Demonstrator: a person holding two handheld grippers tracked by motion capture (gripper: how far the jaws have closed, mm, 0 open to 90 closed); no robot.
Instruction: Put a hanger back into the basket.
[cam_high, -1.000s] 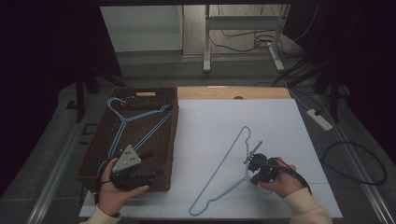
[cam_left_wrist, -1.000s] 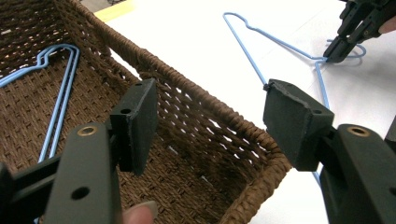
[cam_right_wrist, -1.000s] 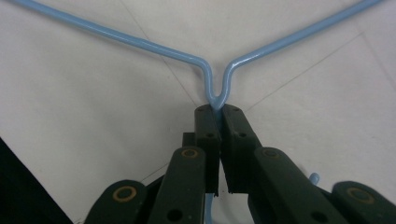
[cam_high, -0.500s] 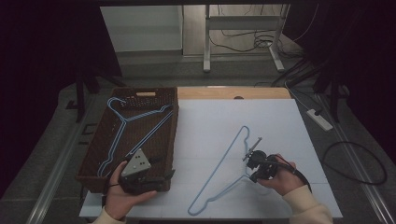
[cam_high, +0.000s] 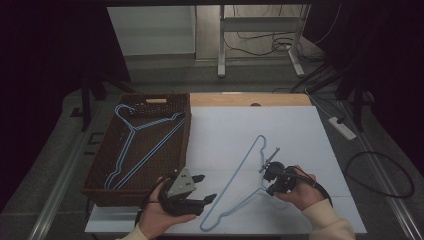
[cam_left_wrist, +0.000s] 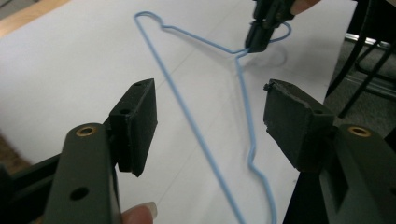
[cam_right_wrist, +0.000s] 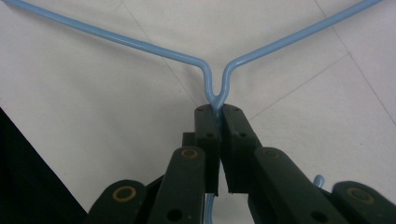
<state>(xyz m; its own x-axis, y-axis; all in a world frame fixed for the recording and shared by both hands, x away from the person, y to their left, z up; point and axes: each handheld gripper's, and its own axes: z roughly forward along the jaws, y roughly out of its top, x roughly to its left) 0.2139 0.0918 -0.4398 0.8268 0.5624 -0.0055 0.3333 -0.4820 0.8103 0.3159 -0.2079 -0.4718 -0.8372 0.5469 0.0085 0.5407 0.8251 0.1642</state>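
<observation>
Hanger (cam_high: 240, 182), light blue wire, lies flat on the white table sheet (cam_high: 300, 130), right of the basket (cam_high: 186, 131). Right gripper (cam_right_wrist: 219, 112) is clamped on its neck, jaws pressed together with the wire squeezed between them just below the point where the two shoulders meet. In the right gripper view the shoulders run off the top corners of the frame, and the hook is mostly hidden behind the jaws (only a small blue tip peeks out at lower right).

Left gripper (cam_high: 202, 192) sits at the near corner of the basket, jaws wide apart and holding nothing, pointing toward the hanger's lower end. In the left gripper view the wire passes between the two open pads (cam_left_wrist: 140, 121) without touching either; its bottom bend is cut off by the frame edge. Right gripper (cam_left_wrist: 264, 28) shows far off there at the top, partly cropped.

Second blue hanger (cam_high: 142, 145) lies inside the basket; dim light makes it hard to tell whether it is one or several stacked. Left hand (cam_high: 155, 217) covers the gripper's handle in the high view, and the basket's near wall is partly hidden behind it.
</observation>
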